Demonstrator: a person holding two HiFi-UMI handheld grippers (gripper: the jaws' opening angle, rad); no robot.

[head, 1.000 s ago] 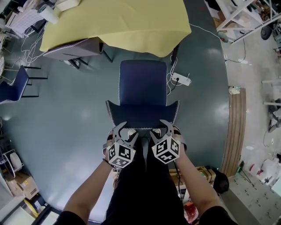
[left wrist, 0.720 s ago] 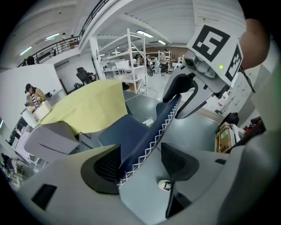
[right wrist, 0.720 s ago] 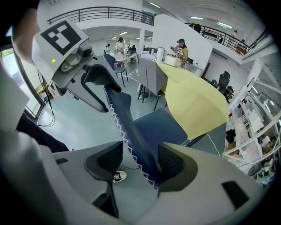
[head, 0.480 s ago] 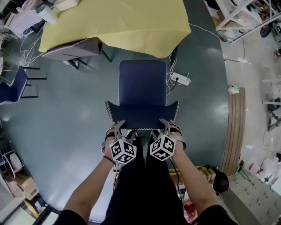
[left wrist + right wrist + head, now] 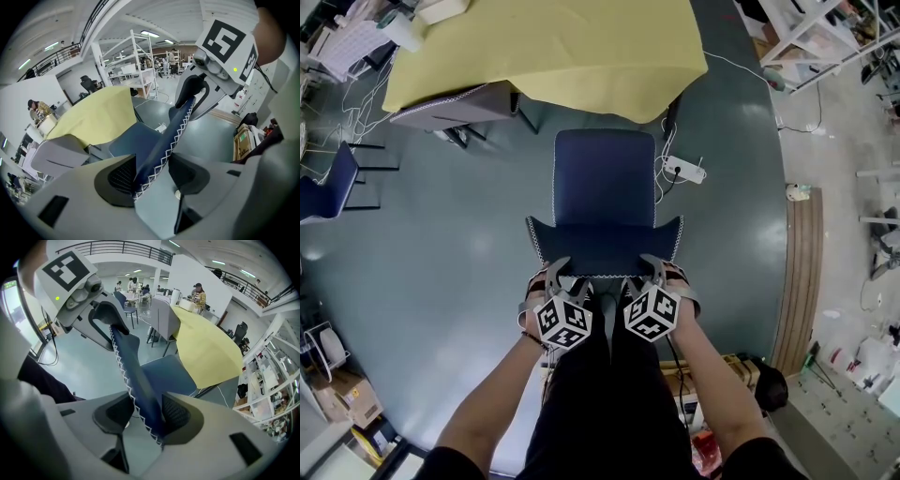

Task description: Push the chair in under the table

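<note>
A counter (image 5: 553, 47) draped in yellow cloth fills the top of the head view. A grey chair (image 5: 455, 103) is tucked under its left end, and a dark counter leg (image 5: 674, 111) stands at its right corner. The blue chair (image 5: 605, 178) stands on the floor in front of the counter. Its whole seat is in the open, with the front edge near the hanging cloth. A white power strip (image 5: 686, 170) with its cable lies on the floor just beside the seat's right side, close to that leg. A wooden board (image 5: 806, 272) lies well apart to the right, and cardboard boxes (image 5: 347, 394) sit at lower left.

There are three chairs: the blue chair, the grey chair and a spare blue chair (image 5: 328, 183) at the left edge. There is one power strip, and there are two grippers.

Both bare forearms reach forward side by side, with the marker cubes facing up and the grippers tipped steeply down. The left gripper (image 5: 567, 274) and right gripper (image 5: 639, 272) have just been closing, and each now pinches the stitched top edge of the backrest (image 5: 605, 246) between its pads
</note>
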